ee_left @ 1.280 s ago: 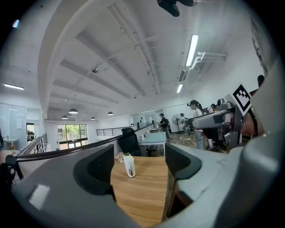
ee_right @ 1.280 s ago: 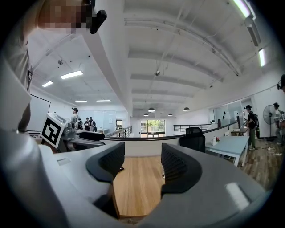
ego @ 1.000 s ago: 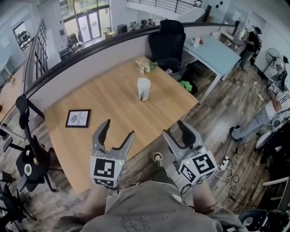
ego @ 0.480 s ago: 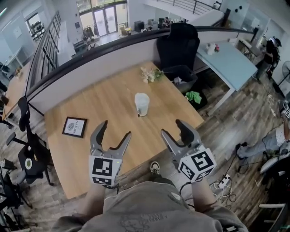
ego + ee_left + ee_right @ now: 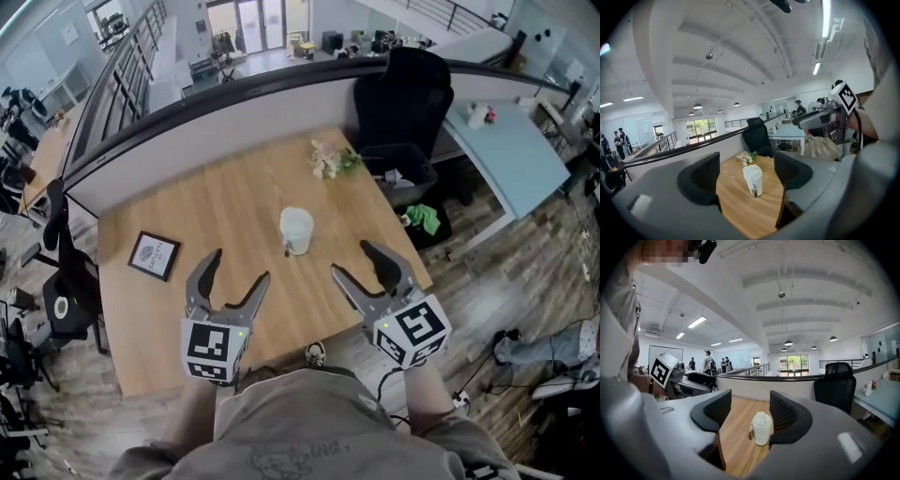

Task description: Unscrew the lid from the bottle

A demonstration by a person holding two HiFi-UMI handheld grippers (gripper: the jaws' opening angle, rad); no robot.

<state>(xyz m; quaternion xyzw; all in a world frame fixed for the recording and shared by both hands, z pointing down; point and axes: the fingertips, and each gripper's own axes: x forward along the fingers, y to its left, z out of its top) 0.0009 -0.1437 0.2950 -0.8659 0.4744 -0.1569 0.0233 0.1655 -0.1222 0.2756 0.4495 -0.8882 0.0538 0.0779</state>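
A white bottle [image 5: 296, 231] with its white lid on stands upright near the middle of the wooden table [image 5: 216, 225]. It also shows between the jaws in the left gripper view [image 5: 753, 180] and in the right gripper view [image 5: 761, 428], well ahead of both. My left gripper [image 5: 228, 277] hovers open over the table's near edge, left of the bottle. To the right of the bottle my right gripper [image 5: 366, 265] is held open at about the same distance. Neither gripper touches the bottle and nothing is between either pair of jaws.
A small framed picture [image 5: 155, 255] lies on the table's left side. A bunch of flowers [image 5: 331, 159] lies at the far right corner. A black office chair [image 5: 406, 108] stands beyond the table, another chair [image 5: 66, 281] at its left. A low wall [image 5: 216, 112] borders the far edge.
The view has shifted closer to the table, so the bottle now sits nearer both grippers. Both grippers have stayed open and level, side by side.
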